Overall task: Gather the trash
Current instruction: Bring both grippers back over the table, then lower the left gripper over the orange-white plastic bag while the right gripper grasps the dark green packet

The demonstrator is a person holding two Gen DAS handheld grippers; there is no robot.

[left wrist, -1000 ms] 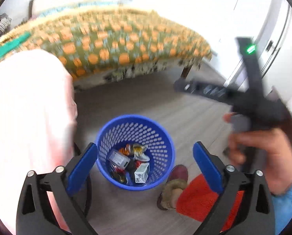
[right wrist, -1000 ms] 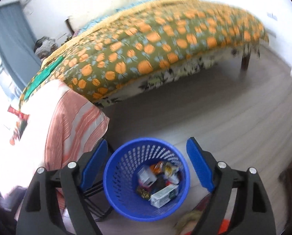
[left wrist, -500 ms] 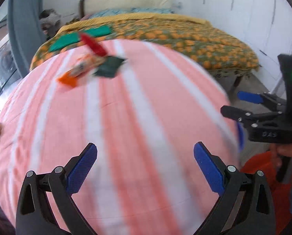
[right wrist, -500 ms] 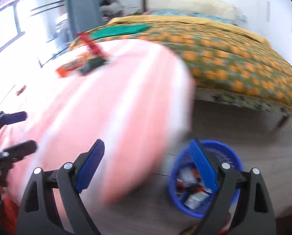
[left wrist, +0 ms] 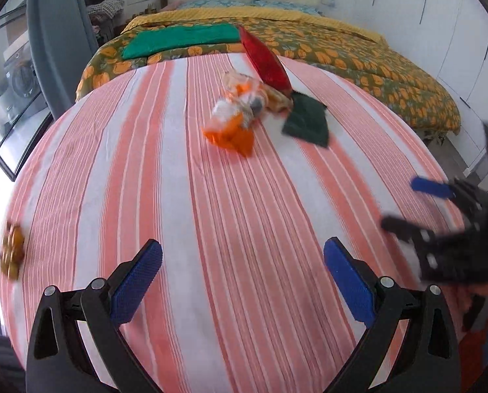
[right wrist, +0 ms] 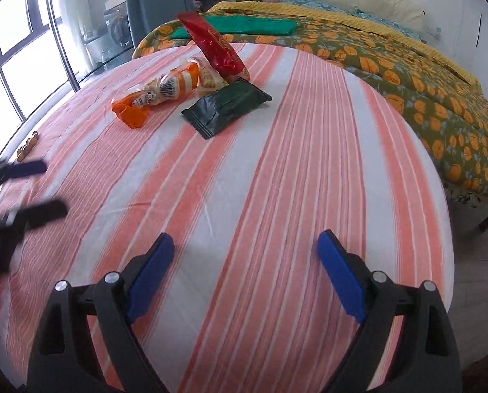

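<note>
Now swung up from the blue bin seen a second ago to the round, orange-striped table (right wrist: 309, 163); next pickup judged imminent. Left gripper (left wrist: 242, 280) and right gripper (right wrist: 245, 271) both spread wide, empty. Far across the table: dark green foil packet (right wrist: 226, 108), long axis running near-left to far-right; orange-and-white wrapper (right wrist: 160, 93) just left, similarly slanted; red pouch (right wrist: 216, 47) propped behind, tip up.

Glossy plastic wrappers, red (right wrist: 216, 46) and dark green (right wrist: 226, 108), lie on a matt striped cloth (right wrist: 276, 180).

Left tool (left wrist: 242, 281) jaws spread wide, holding nothing, right tool (right wrist: 245, 271) likewise spread, empty, side by side
</note>
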